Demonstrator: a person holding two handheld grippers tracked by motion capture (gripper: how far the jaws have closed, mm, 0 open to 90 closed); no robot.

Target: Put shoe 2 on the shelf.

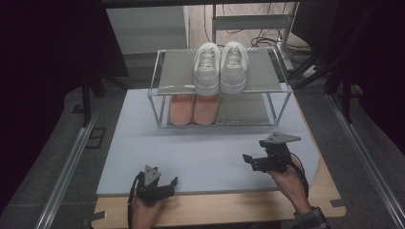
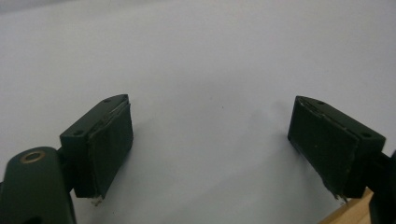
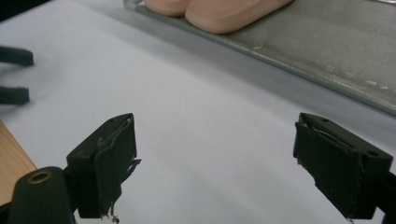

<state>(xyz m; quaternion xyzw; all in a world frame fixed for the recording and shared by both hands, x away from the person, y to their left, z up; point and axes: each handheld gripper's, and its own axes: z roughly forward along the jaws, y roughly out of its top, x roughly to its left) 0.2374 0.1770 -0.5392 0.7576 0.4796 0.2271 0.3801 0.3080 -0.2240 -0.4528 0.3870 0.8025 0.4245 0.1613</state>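
Pale lavender-grey matting point(image 1: 210, 157) covers most of a wooden table point(image 1: 248, 207), and both hand-held grippers rest low over its near edge, each empty. Nearest the person, the left gripper point(image 1: 165, 183) sits at the mat's front edge with its jaws spread wide; in the left gripper view its two dark pads point(image 2: 109, 140) frame nothing but bare mat. A little farther in, the right gripper point(image 1: 253, 155) hovers over the mat with jaws at their widest and nothing between them; its worn pads point(image 3: 114, 161) point toward the rack.

Beyond the grippers stands a two-tier metal-framed shoe rack point(image 1: 160, 102). On its lower shelf lies a pair of pink shoes point(image 1: 193, 109), side by side at the left half, toes toward the person. On the top shelf a pair of white sneakers point(image 1: 220, 67) sits together, directly above the pink pair.

Both pairs appear already shelved and the grippers are well apart from them, so the work looks close to done. Any further reach into the rack would probably go best with the jaws held wide and level, entering below the top shelf's front rail to avoid knocking the frame.
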